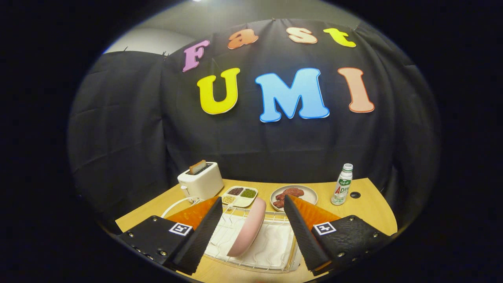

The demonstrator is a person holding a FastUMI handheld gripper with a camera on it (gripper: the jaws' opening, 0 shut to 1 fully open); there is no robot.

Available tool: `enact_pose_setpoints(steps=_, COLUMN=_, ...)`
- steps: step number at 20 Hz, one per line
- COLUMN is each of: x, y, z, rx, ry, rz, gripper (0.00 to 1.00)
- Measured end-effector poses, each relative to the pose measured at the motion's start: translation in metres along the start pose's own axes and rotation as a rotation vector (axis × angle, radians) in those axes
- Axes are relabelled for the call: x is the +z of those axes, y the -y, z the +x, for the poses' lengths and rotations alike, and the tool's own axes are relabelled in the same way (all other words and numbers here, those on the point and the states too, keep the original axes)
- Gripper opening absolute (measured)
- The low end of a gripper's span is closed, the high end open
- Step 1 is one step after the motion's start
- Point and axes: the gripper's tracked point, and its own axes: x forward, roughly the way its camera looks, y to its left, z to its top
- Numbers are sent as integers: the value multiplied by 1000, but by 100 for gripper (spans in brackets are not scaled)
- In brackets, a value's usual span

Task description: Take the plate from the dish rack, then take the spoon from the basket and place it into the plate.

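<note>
Plate (pixel 247 228) stands on edge in the dish rack (pixel 275 251), lower centre of the frame, between my gripper (pixel 249 226)'s wide-open fingers, untouched. I judge an off-centre close could tip it or drag the rack. Spoon and basket I cannot make out.

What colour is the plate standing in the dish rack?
Pale pink. The plate stands on edge in the dish rack, between the open gripper fingers in the gripper view.

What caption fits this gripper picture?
Open gripper straddles a pink plate standing in the dish rack.
</note>
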Motion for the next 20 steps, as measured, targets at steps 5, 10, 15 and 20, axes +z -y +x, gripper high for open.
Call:
enact_pose_setpoints(steps=5, x=-28, y=0, z=42, rx=19, ry=-204, rz=57, gripper=97)
enact_pose_setpoints(steps=10, x=-66, y=4, z=73, rx=25, ry=-429, rz=89, gripper=97)
enact_pose_setpoints(steps=15, x=-105, y=4, z=94, rx=39, ry=-644, rz=161, gripper=98)
enact_pose_setpoints(steps=20, x=-128, y=-2, z=92, rx=8, ry=-817, rz=237, gripper=73)
